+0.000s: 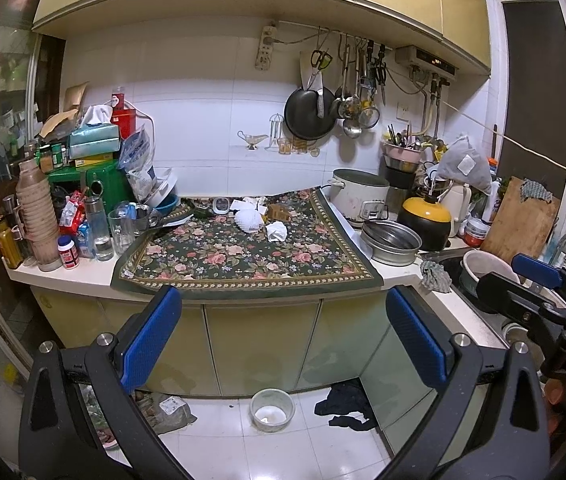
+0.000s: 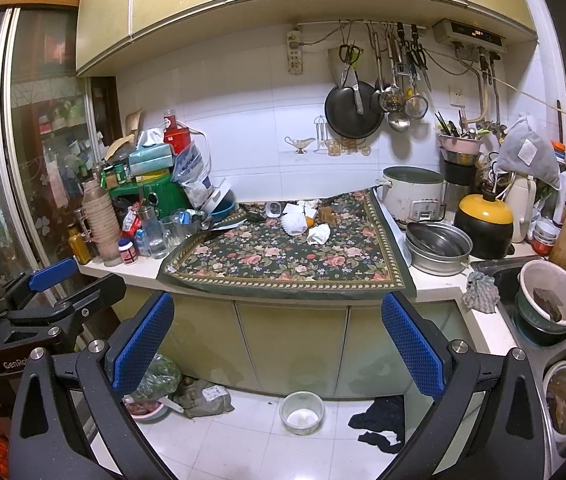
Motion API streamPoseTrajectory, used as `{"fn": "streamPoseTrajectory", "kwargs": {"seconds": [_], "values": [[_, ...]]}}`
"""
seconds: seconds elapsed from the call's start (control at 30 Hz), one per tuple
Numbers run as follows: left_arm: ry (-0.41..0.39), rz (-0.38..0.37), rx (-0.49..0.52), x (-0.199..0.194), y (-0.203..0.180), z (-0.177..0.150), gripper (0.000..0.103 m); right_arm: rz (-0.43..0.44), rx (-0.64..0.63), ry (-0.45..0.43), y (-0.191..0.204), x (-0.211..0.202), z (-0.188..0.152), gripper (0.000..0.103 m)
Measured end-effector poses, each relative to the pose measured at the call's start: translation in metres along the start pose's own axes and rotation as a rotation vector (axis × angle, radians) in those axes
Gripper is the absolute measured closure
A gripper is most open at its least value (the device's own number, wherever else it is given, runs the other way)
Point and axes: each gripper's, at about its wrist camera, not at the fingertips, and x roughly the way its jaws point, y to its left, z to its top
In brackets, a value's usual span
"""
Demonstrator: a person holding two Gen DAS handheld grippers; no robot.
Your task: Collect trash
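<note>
Both tongs hang in front of the kitchen counter, low in each frame, holding nothing. The left gripper [image 1: 283, 340] has its jaws spread wide, with blue, finely dimpled rubber pads on black plastic arms fixed by silver bolts. The right gripper [image 2: 279, 344] is spread just as wide and is built the same way. Its side shows at the right edge of the left view, where only the letters "DAS" can be read on the body. In the right view the left tool's body reads "GenRo", the rest cut off.

The trash lies at the centre of each frame, on the far part of a dark floral cloth [image 1: 243, 256] with a patterned border that drapes over the pale counter edge. It consists of a crumpled white paper wad [image 1: 276, 231], a white netted foam sleeve [image 1: 248, 218] just beside it, and more crumpled white paper [image 1: 253, 201] behind. An orange shape peeks out behind the sleeve in the right view; what it is cannot be told.

To the right stand a steel pot [image 1: 390, 242] and a white rice cooker [image 1: 360, 196]. A black pan [image 1: 309, 114] hangs on the tiled wall. On the glossy floor tiles at lower centre sits a round bowl [image 1: 272, 409], beside a dark rumpled cloth [image 1: 347, 404]. Labels on the jars and packets at the left are too small to read.
</note>
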Motion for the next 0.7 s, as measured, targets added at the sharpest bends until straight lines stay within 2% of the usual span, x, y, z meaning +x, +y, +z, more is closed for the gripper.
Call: {"fn": "streamPoseTrajectory", "kwargs": {"seconds": [0.27, 0.37, 0.5, 0.7], "values": [[-0.004, 0.028, -0.012, 0.013, -0.015, 0.006, 0.000, 0.029, -0.006, -0.008, 0.000, 0.009, 0.009, 0.000], [-0.010, 0.049, -0.020, 0.021, -0.020, 0.009, 0.000, 0.037, -0.013, -0.014, -0.014, 0.012, 0.010, 0.000], [-0.007, 0.071, -0.026, 0.036, -0.027, 0.017, 0.000, 0.055, -0.006, -0.014, -0.030, 0.021, 0.012, 0.000], [-0.005, 0.077, -0.029, 0.071, -0.022, 0.032, 0.000, 0.027, 0.008, -0.004, -0.043, 0.048, 0.020, 0.000]]}}
